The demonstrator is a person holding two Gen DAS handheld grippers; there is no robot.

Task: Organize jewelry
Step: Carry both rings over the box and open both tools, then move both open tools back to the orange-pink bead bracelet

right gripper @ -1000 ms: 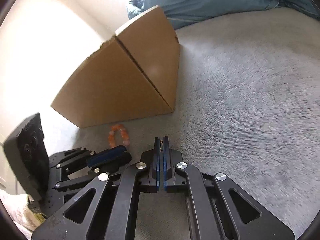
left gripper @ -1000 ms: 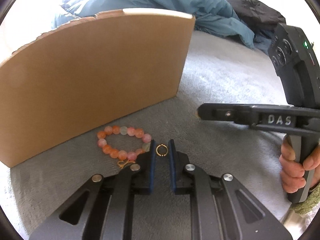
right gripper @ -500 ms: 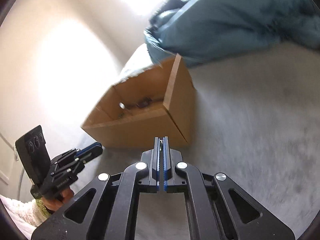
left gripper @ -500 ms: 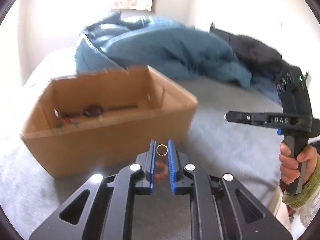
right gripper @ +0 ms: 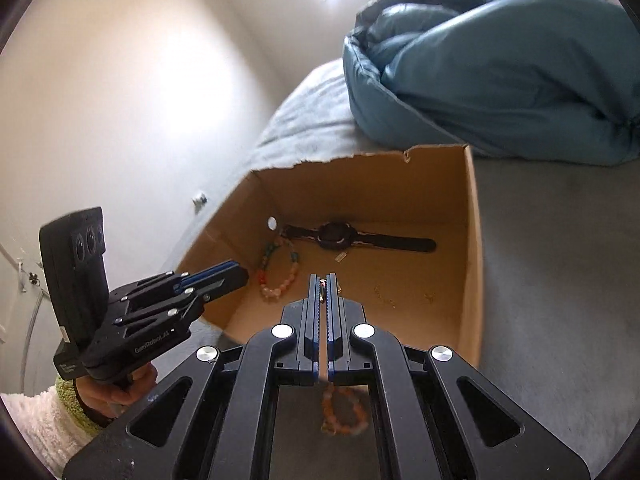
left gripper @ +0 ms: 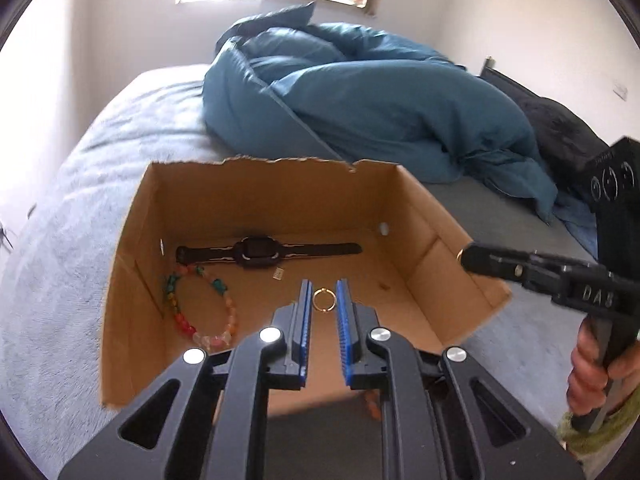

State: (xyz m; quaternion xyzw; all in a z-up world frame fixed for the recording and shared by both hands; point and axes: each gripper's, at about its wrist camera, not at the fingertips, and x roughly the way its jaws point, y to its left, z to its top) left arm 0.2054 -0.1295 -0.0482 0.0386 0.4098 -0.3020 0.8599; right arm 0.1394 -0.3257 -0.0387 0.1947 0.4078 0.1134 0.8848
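My left gripper [left gripper: 324, 300] is shut on a small gold ring [left gripper: 323, 300], held above the open cardboard box [left gripper: 264, 188]. My right gripper [right gripper: 323, 286] is shut on another small gold ring [right gripper: 322, 291], also over the box [right gripper: 472, 240]; its tip with the ring [left gripper: 460, 255] shows in the left wrist view. Inside the box lie a black watch [left gripper: 260, 253] and a multicoloured bead bracelet [left gripper: 188, 308]. An orange-pink bead bracelet [right gripper: 344, 412] lies on the grey bedcover in front of the box, under my right gripper.
A bunched teal duvet [left gripper: 360, 96] lies behind the box on the grey bedcover [left gripper: 60, 240]. Dark clothing [left gripper: 560, 132] sits at the far right. A small tag [left gripper: 279, 274] and thin gold bits [right gripper: 384, 296] lie on the box floor.
Both grippers rose from the bedcover beside the box to above its open top, each keeping its ring. The orange-pink bracelet stayed on the cover.
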